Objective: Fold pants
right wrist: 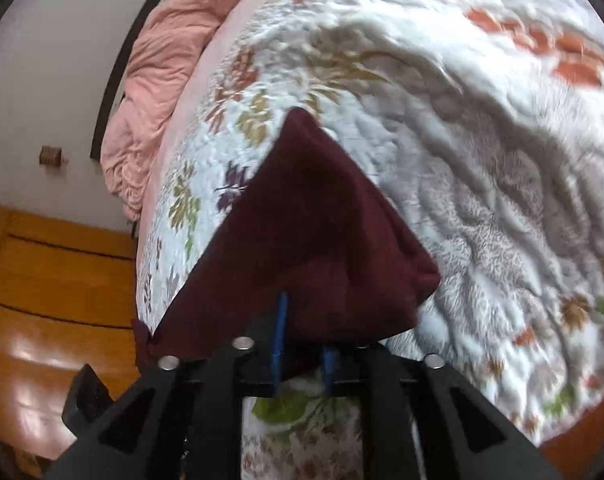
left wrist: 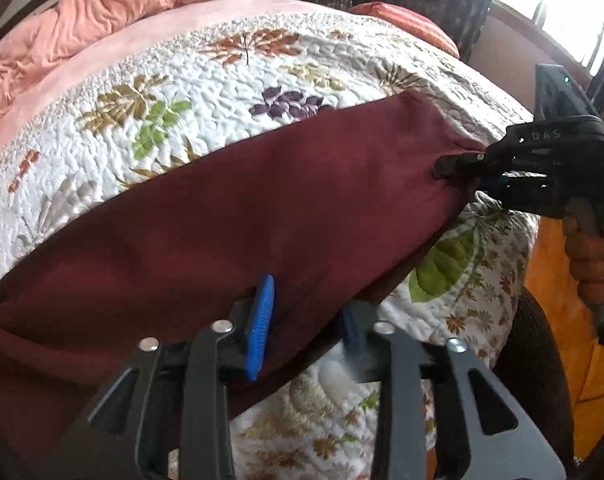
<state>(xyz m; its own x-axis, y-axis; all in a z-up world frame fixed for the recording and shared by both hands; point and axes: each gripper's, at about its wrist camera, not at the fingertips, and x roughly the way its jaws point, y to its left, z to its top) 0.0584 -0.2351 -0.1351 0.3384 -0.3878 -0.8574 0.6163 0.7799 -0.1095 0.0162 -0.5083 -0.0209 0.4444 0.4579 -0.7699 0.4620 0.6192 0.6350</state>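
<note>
The left gripper (left wrist: 305,320) stood partly open with the near edge of the maroon pants (left wrist: 230,216) between its blue pads (left wrist: 260,328), no clamping evident. Further right, the right gripper (left wrist: 457,166) was pinched on the pants' far corner. Beyond both grippers, the pants lay across the floral quilt (left wrist: 206,68) on the bed.

1. The bed (left wrist: 114,40) is covered by a white quilted bedspread (left wrist: 222,76) stitched with leaves and flowers.
2. Maroon pants (left wrist: 242,208) lie across the bedspread's near edge.
3. A crumpled pink duvet (left wrist: 102,12) is heaped beyond the bedspread, at the far end.
4. An orange striped pillow (left wrist: 409,24) sits beside the bedspread's far right corner.
</note>
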